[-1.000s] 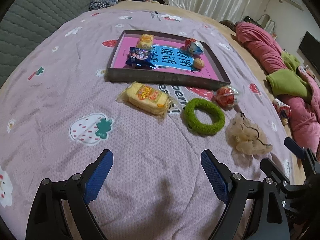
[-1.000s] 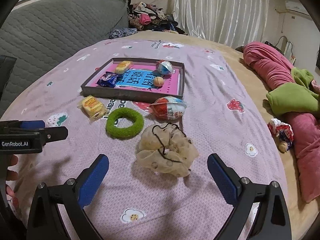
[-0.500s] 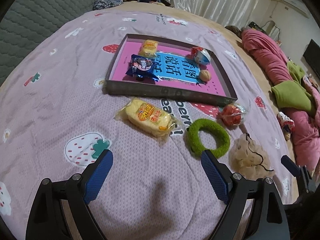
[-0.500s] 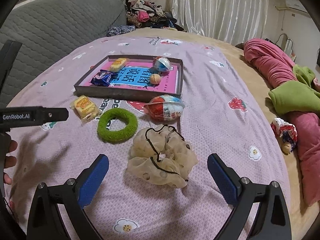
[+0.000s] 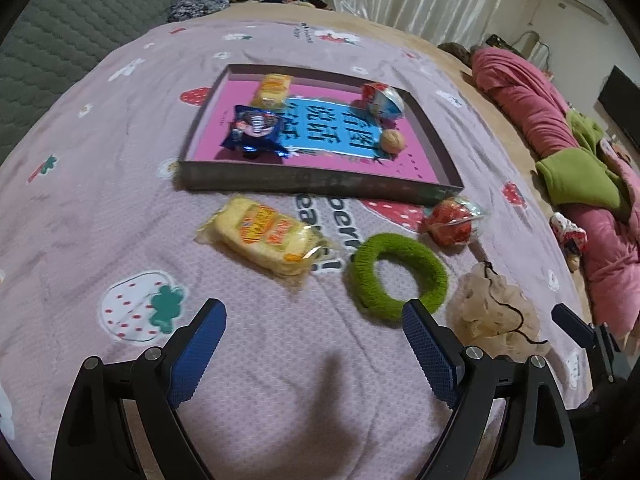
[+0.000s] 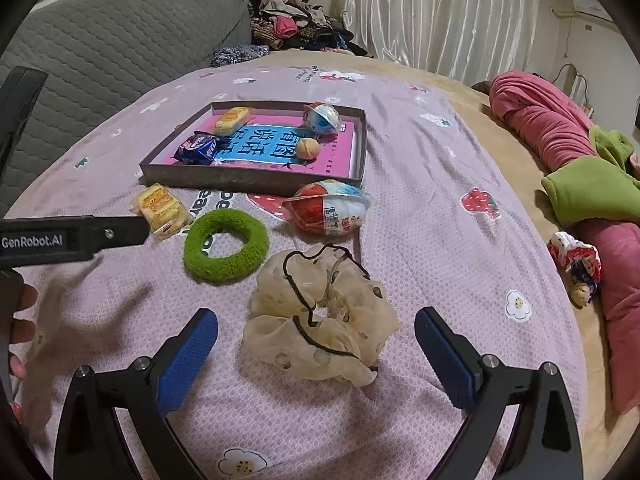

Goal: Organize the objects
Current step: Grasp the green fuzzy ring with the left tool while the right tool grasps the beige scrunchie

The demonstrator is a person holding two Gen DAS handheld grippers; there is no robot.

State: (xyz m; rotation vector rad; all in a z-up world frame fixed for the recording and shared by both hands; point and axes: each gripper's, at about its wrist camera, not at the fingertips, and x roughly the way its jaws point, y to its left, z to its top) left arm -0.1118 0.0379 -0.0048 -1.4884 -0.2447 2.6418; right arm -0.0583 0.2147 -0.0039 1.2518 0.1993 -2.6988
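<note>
Bed (image 5: 120, 208) with a pink strawberry cover holds everything. Grey tray (image 5: 320, 189) with a pink-and-blue sheet inside sits mid-bed; already in it are a yellow snack (image 5: 272, 90), blue packet (image 5: 256, 126), a foil ball (image 5: 382, 98) and a small nut (image 5: 393, 141).

Still loose, in front of the tray:
- scrunchie (image 6: 320, 316), beige, floppy, with a black cord, nearest the right gripper (image 6: 316, 354)
- green ring (image 6: 226, 245), just left of the scrunchie, between the two grippers
- yellow cake (image 5: 268, 236), wrapped, just ahead of the left gripper (image 5: 314, 346)
- red egg (image 6: 328, 210), wrapped, touching or almost touching the tray's near wall

Both grippers are spread wide and hold nothing. The right one is lined up on the scrunchie, which sits between and just ahead of its pads; the left one hangs over bare cover, with the cake ahead-left and the ring by its right pad.

Step in hand looks like right-hand pickup of the scrunchie, for the tray.

How to do it well:
- push forward so the pads straddle the bunched middle, not a loose frill
- go low, close to the cover, since thin fabric slips out of a high pinch
- close fully; it will compress a lot
- watch that the cord does not snag the ring
- lift clear over the tray wall and drop into a free spot, right side looks open

Left hand likely takes the cake or ring; keep it clear of the right one's path.
</note>
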